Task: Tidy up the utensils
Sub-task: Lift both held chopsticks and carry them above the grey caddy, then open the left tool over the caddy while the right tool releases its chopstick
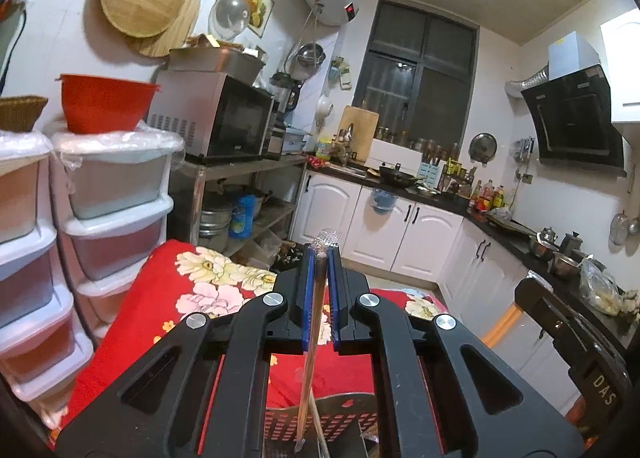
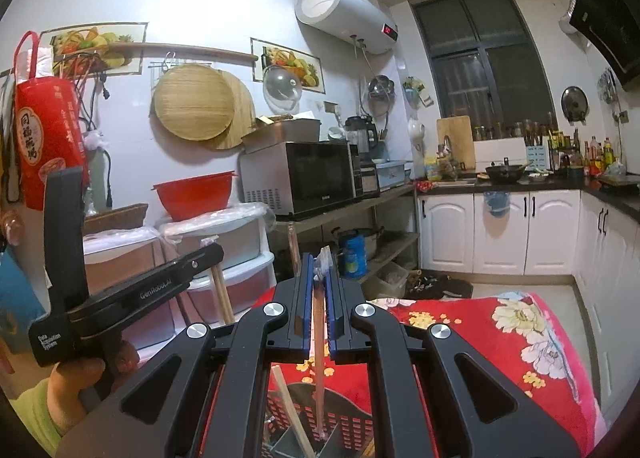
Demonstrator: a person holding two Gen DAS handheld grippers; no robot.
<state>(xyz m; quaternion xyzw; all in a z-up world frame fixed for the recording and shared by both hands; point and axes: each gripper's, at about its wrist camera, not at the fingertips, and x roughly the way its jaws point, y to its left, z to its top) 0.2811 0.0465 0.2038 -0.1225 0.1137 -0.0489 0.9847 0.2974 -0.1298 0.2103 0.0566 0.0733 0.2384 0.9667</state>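
My left gripper (image 1: 322,254) is shut on a plastic-wrapped pair of chopsticks (image 1: 310,346), held upright, lower end down in a perforated utensil basket (image 1: 344,414) on the red floral cloth. My right gripper (image 2: 318,266) is shut on another wrapped chopstick pair (image 2: 318,350), its lower end also inside the basket (image 2: 348,418). A loose wooden chopstick (image 2: 290,406) leans in the basket. The left gripper's body (image 2: 132,298) shows at left in the right wrist view, held by a hand.
The table has a red floral cloth (image 1: 192,286) (image 2: 500,342). White plastic drawer towers (image 1: 116,210) with a red bowl (image 1: 106,102) stand to the left. A microwave (image 1: 224,118) on a metal shelf, white cabinets (image 1: 400,230) and a cluttered counter lie beyond.
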